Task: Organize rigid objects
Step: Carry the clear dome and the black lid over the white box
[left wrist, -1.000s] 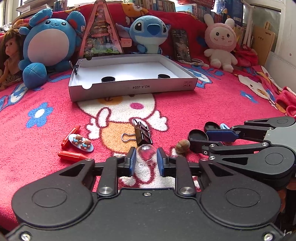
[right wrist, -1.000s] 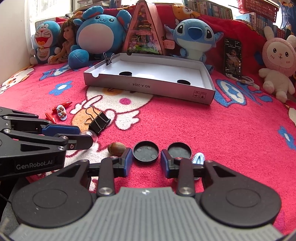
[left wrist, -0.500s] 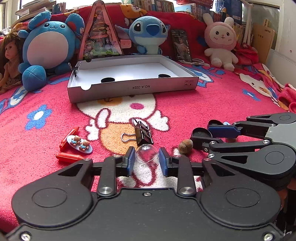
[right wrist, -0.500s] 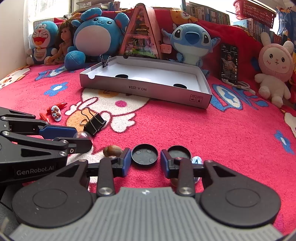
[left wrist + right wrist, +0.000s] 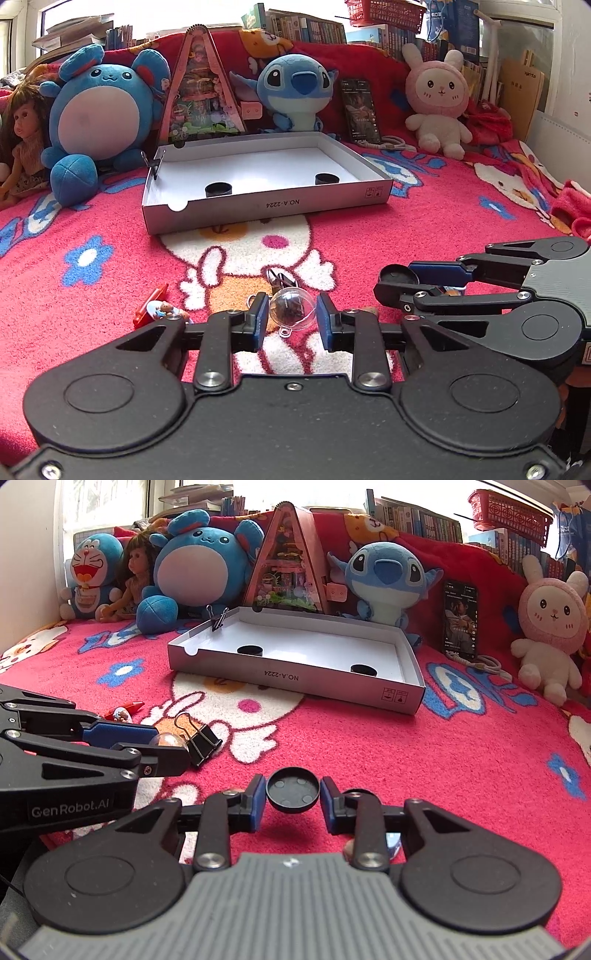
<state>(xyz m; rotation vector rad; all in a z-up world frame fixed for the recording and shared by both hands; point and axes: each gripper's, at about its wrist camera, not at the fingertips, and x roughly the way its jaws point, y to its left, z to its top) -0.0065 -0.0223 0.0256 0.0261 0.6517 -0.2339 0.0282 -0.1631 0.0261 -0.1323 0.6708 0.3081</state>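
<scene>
The clear plastic ball sits clamped between the blue pads of the left tool, lifted off the red blanket, and the black round cap is pinched the same way in the right tool, its shadow on the blanket showing it is off the surface. Both look light and stiff; the ball is smooth, thin-walled and curved, so it will likely slip or crack under a hard squeeze, and the hold across its widest part is the safest one, with the little loop left hanging free at 6 o'clock. The cap is shallow and rigid, best gripped edge to edge across its rim, as it is now. Just beyond the ball, at 12 o'clock, lies a black binder clip, and at 9 o'clock from it a small figure clip with red pieces. Farther out at 12 o'clock stands the white cardboard tray, already holding two black caps, which is probably where both pieces go. Plush toys line the far edge behind it.
</scene>
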